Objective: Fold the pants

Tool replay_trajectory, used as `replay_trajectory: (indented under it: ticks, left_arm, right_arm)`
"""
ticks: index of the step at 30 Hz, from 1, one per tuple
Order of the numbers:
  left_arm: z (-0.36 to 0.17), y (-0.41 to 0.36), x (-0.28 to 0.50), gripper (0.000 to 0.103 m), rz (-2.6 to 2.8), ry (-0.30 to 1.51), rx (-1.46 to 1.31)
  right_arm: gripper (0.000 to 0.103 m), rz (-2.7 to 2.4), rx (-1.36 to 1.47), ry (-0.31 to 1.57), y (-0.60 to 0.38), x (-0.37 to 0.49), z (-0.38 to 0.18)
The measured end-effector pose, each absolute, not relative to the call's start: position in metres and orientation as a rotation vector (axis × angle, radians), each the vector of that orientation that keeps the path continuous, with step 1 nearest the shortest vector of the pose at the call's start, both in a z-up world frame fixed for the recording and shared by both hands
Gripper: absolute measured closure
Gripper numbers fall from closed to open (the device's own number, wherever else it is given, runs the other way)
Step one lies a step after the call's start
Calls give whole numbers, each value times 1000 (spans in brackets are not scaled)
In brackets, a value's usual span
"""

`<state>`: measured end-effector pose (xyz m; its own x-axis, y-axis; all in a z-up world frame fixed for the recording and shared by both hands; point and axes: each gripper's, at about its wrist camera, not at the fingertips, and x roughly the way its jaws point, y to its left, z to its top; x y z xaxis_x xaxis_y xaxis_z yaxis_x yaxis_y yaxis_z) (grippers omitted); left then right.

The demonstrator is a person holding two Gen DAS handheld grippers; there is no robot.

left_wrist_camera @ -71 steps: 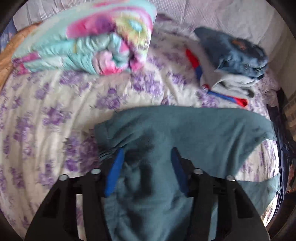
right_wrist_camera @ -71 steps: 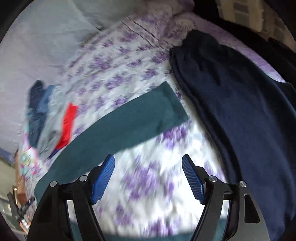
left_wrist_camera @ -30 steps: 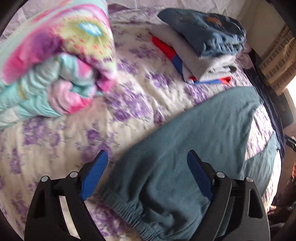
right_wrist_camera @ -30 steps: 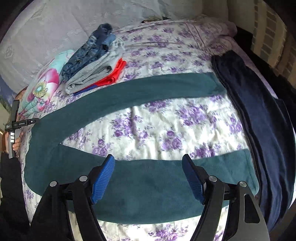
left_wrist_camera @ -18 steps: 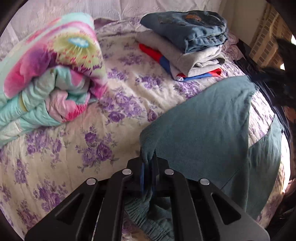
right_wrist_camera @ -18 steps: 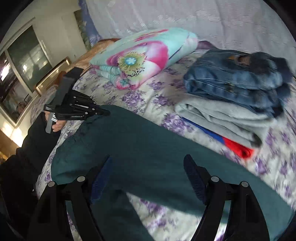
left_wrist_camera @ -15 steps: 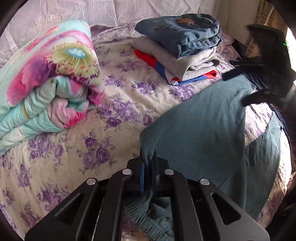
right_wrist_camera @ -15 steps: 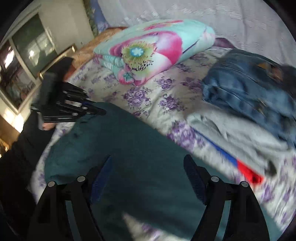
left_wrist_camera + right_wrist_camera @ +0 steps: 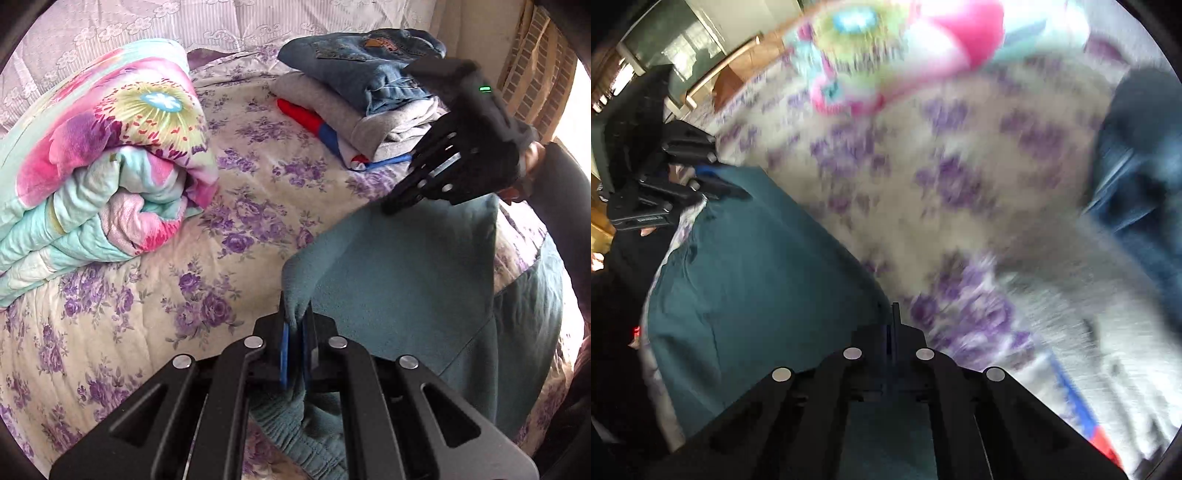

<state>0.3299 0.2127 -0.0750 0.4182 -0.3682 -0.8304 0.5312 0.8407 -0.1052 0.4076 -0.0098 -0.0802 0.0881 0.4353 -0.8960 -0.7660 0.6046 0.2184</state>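
The teal fleece pants (image 9: 406, 280) lie on the flowered bedspread (image 9: 229, 206), one leg spread toward the right. My left gripper (image 9: 294, 332) is shut on a fold of the pants near the waistband, which bunches below the jaws. My right gripper (image 9: 391, 206) shows in the left wrist view, its tip on the far edge of the pants. In the blurred right wrist view my right gripper (image 9: 894, 325) has its jaws together at the edge of the pants (image 9: 750, 277); the left gripper (image 9: 709, 188) holds the far corner.
A rolled pink and aqua quilt (image 9: 96, 155) lies at the left. A stack of folded jeans (image 9: 365, 62), grey and red clothes (image 9: 332, 114) sits at the back right. A lace-covered headboard (image 9: 155, 22) runs along the back.
My right gripper went from open above the pants to shut at their far edge, swinging toward the left gripper. My left gripper closed on the waist fold about half a second ago and has held.
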Motion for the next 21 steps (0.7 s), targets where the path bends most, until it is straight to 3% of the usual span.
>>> replay_trajectory:
  ticks: [9, 17, 21]
  left_arm:
    - [-86, 217, 336, 99, -457, 1036, 153]
    - [-10, 210, 230, 98, -556, 846, 233]
    - [-17, 212, 167, 98, -619, 851, 276]
  right_arm:
    - [101, 689, -338, 1116, 8, 387, -80]
    - [101, 700, -263, 1008, -31, 275, 15]
    - [101, 731, -216, 1075, -34, 198, 11]
